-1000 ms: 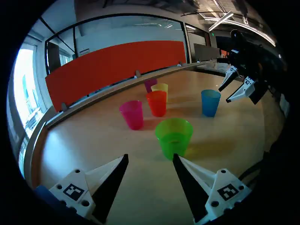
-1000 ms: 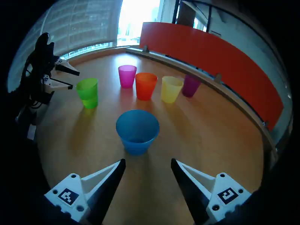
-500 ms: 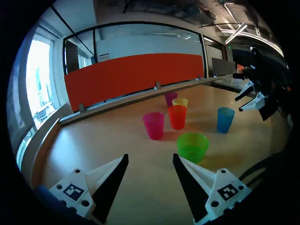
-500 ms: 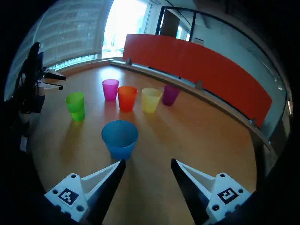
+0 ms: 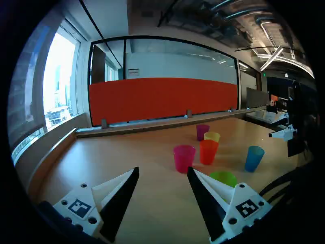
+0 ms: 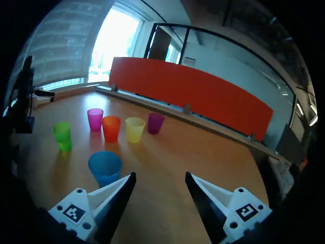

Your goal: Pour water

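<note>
We find left gripper (image 5: 162,169) and right gripper (image 6: 159,174) both spread wide, holding nothing; green cup (image 5: 222,177) stands upright at left gripper's 3 o'clock, blue cup (image 6: 105,166) at right gripper's 9 o'clock

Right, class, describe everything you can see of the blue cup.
The blue cup looks like translucent plastic: a plain tapered tumbler, wider at the rim than at the base, with no handle or lid. It stands upright on the wooden table, apart from the other cups and nearest the right gripper, whose open fingers are clear of it. Whether it holds water cannot be told.
</note>
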